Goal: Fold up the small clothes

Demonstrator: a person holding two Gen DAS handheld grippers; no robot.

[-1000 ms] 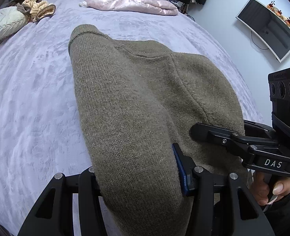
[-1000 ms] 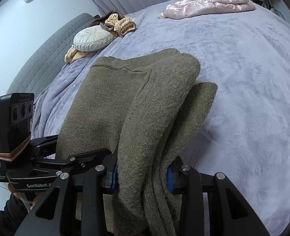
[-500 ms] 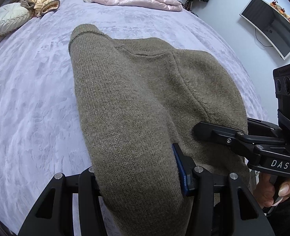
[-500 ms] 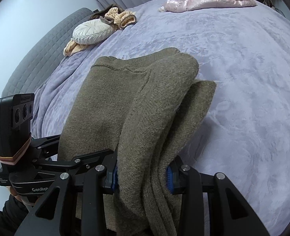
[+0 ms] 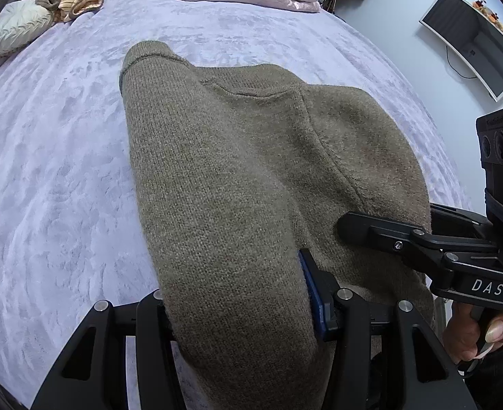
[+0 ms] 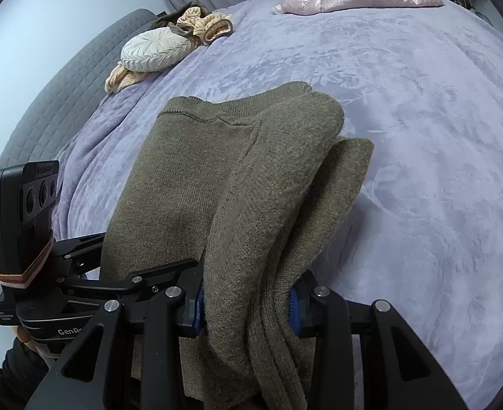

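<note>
Claws, my left (image 5: pixel 237 311) and right (image 6: pixel 248 302), both clench the olive-brown knitted sweater (image 5: pixel 251 171); uneven lifting could undo its fold.

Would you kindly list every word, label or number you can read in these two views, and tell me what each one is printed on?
"DAS": white letters on the black body of the right tool, seen from the left wrist view.
"GenRo", cut off by a finger: on the body of the left tool, seen from the right wrist view.
A small white label on that same body is too small to read.
Raised lettering atop each camera module is too blurred to read.
</note>
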